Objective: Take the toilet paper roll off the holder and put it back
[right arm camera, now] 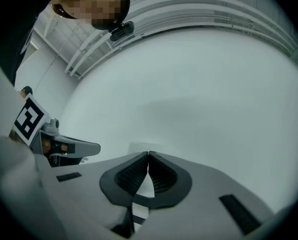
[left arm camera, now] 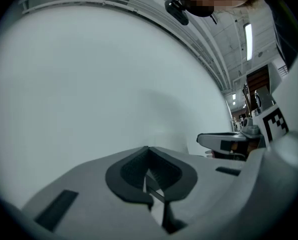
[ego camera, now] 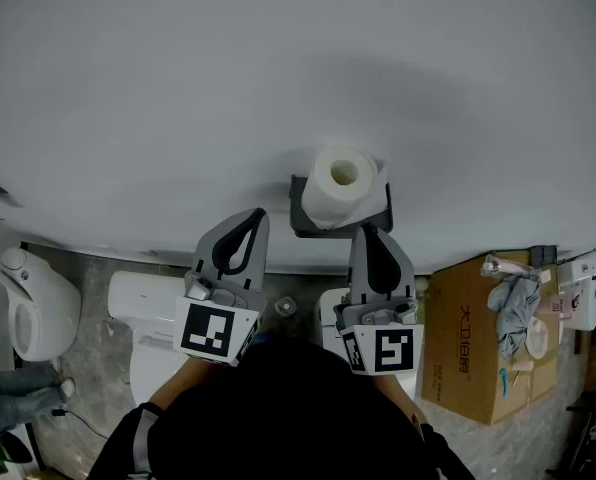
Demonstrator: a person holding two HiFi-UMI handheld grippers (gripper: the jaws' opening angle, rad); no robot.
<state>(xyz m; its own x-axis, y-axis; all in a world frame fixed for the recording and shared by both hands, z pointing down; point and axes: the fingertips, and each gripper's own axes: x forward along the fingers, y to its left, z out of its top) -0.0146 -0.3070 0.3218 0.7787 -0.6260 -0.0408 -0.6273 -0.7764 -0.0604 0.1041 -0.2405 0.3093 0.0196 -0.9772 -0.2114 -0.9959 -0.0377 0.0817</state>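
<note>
White wall (ego camera: 278, 68) ahead, toilet paper roll (ego camera: 340, 183) on its holder (ego camera: 299, 211) just past my right gripper (ego camera: 368, 231); it and my left gripper (ego camera: 251, 216) are both closed on nothing, so I risk merely bumping the roll.

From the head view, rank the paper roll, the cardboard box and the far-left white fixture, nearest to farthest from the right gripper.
1. Paper roll, on its holder, just above the right gripper.
2. Cardboard box, off to the lower right.
3. White fixture, at the far left edge.
</note>
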